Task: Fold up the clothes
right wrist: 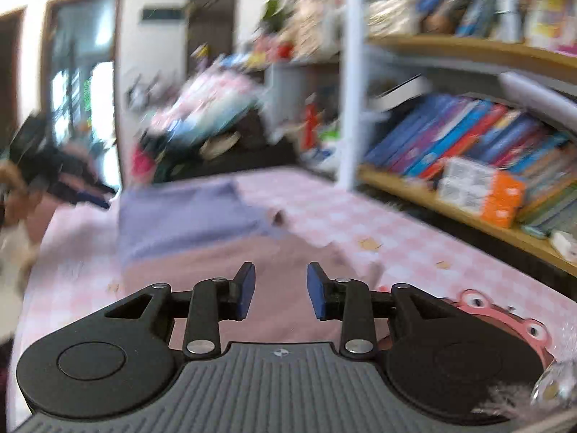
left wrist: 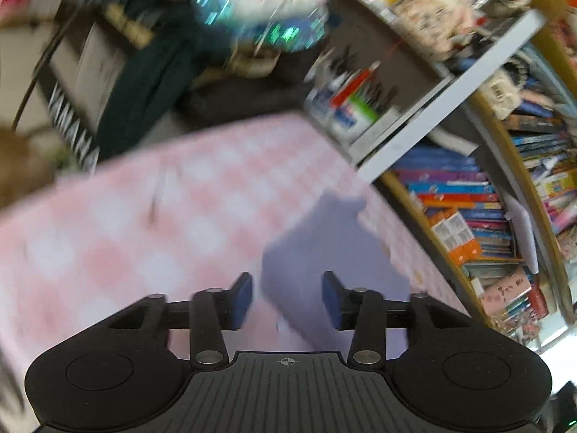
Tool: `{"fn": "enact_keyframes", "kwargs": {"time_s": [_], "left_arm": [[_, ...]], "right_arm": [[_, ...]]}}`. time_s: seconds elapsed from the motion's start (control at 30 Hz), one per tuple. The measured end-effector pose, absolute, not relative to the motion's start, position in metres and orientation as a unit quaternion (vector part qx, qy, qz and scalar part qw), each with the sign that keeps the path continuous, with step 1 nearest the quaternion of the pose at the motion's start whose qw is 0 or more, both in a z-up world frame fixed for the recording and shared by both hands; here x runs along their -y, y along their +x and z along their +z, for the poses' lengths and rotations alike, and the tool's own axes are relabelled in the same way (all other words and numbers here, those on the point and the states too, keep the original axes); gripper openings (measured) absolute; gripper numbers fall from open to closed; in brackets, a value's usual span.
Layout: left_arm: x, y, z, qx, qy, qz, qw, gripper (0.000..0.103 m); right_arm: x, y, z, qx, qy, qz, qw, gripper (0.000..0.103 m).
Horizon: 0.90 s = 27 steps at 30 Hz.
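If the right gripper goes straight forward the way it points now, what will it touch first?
Probably the dusty-pink garment lying just ahead of the open right gripper on the checked cloth. The folded lavender garment lies beyond it. The picture is blurred, so depth is uncertain.

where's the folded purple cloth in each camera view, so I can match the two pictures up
Left wrist: the purple cloth lies lower center-right, just past the open left tool, on the pink checkered cover.
Right wrist: the purple cloth lies center-left, beyond the open right tool and a dusty pink cloth.
Shared landmark: the bookshelf on the right.
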<state>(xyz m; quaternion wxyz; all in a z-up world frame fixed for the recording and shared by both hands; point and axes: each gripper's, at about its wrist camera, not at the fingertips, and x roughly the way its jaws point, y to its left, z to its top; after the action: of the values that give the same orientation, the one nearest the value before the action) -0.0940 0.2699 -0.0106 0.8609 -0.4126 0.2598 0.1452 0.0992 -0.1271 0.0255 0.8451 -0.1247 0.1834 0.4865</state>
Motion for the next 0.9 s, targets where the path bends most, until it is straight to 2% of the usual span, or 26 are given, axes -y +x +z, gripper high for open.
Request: {"fn": "enact_keyframes", "kwargs": {"time_s": [0.17, 0.3, 0.47, 0.5, 0.57, 0.67, 0.77, 0.83, 0.9], "left_arm": [[-0.259, -0.084, -0.017, -0.265, -0.448, 0.162, 0.839, 0.052], [-0.254, -0.072, -0.020, -0.267, -0.466, 0.184, 0.823, 0.052], [-0.253, -0.067, -0.027, -0.231, -0.498, 0.209, 0.809, 0.048], [-0.252, -0.066, -0.028, -0.227, -0.503, 0.214, 0.806, 0.047], [-0.251, -0.065, -0.030, -0.221, -0.508, 0.226, 0.802, 0.028], [-0.234, -0.062, -0.014, -0.203, -0.472, 0.220, 0.829, 0.022], [-0.210, -0.054, 0.014, -0.189, -0.403, 0.187, 0.876, 0.023], [-0.199, -0.050, 0.024, -0.192, -0.369, 0.174, 0.893, 0.028], [-0.202, -0.049, 0.018, -0.200, -0.369, 0.193, 0.887, 0.029]], "right_arm": [[0.131, 0.112, 0.001, -0.220, -0.144, 0.483, 0.835, 0.027], [0.141, 0.112, -0.006, -0.220, -0.130, 0.497, 0.830, 0.027], [0.141, 0.107, -0.008, -0.220, -0.137, 0.495, 0.829, 0.027], [0.141, 0.107, -0.009, -0.221, -0.137, 0.495, 0.829, 0.027], [0.142, 0.108, -0.009, -0.222, -0.136, 0.495, 0.829, 0.027], [0.142, 0.107, -0.009, -0.222, -0.137, 0.495, 0.829, 0.027], [0.141, 0.106, -0.009, -0.221, -0.138, 0.494, 0.830, 0.027], [0.141, 0.105, -0.009, -0.221, -0.139, 0.493, 0.830, 0.028], [0.141, 0.105, -0.009, -0.220, -0.141, 0.493, 0.830, 0.028]]}}
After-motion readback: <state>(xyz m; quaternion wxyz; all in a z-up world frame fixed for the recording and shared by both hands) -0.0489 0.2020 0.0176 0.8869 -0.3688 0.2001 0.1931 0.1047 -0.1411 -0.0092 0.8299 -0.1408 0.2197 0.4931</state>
